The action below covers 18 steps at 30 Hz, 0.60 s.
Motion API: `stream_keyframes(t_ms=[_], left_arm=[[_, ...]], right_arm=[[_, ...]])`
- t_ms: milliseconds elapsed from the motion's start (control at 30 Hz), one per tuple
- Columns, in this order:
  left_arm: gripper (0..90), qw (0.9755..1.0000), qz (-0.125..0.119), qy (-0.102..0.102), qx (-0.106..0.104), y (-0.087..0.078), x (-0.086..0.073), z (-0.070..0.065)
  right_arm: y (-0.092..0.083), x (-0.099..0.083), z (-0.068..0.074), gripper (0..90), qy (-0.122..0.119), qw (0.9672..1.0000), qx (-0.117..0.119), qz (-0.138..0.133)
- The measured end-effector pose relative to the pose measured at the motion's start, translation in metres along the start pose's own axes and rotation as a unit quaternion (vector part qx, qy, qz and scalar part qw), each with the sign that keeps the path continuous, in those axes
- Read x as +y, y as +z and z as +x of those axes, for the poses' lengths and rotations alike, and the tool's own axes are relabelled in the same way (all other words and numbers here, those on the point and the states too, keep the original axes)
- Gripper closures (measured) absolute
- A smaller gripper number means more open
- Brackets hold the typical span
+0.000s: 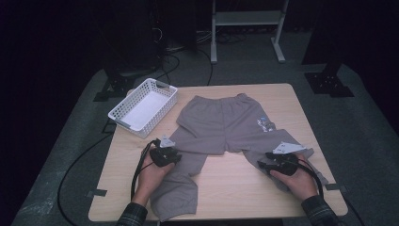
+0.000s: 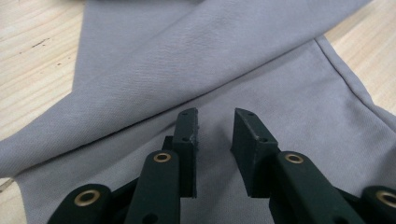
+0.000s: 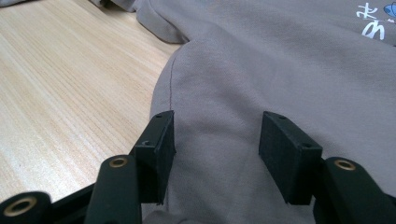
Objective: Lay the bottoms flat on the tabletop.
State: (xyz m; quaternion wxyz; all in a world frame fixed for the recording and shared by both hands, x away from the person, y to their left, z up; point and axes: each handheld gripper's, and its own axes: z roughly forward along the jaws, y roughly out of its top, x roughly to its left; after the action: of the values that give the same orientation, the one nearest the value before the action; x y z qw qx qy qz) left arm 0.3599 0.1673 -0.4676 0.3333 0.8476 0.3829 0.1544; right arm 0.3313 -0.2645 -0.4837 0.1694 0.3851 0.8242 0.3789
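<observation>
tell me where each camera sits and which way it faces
High view: above the person's side, looking forward and down on the table, grey trousers and white basket; both hands and sleeves show.
Left gripper view: on the left gripper, looking along its parted jaws at a folded trouser leg.
Right gripper view: on the right gripper, jaws apart over grey cloth.
All three share the trousers and table.

The trousers (image 1: pixel 221 125) are plain grey, with a small blue and white print (image 1: pixel 266 125) near the waist. The table (image 1: pixel 235 188) is pale wood grain, the basket (image 1: pixel 123 111) white. Both grippers (image 1: pixel 175 155) (image 1: pixel 264 160) are black; the sleeves (image 1: pixel 133 215) are dark plaid.
</observation>
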Motion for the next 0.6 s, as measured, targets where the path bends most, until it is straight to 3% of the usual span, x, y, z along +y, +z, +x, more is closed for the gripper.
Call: stream_keyframes(t_ms=[367,600], left_arm=[[72.2,0.9977,0.024,0.05,-0.039,-0.015,-0.011,-0.031],[72.0,0.9963,0.026,0.061,-0.055,-0.02,-0.016,-0.045]], right_arm=[[0.0,0.0,0.0,44.3,0.0,1.0,-0.001,0.0],[-0.002,0.0,0.002,44.4,-0.004,1.0,0.002,0.005]])
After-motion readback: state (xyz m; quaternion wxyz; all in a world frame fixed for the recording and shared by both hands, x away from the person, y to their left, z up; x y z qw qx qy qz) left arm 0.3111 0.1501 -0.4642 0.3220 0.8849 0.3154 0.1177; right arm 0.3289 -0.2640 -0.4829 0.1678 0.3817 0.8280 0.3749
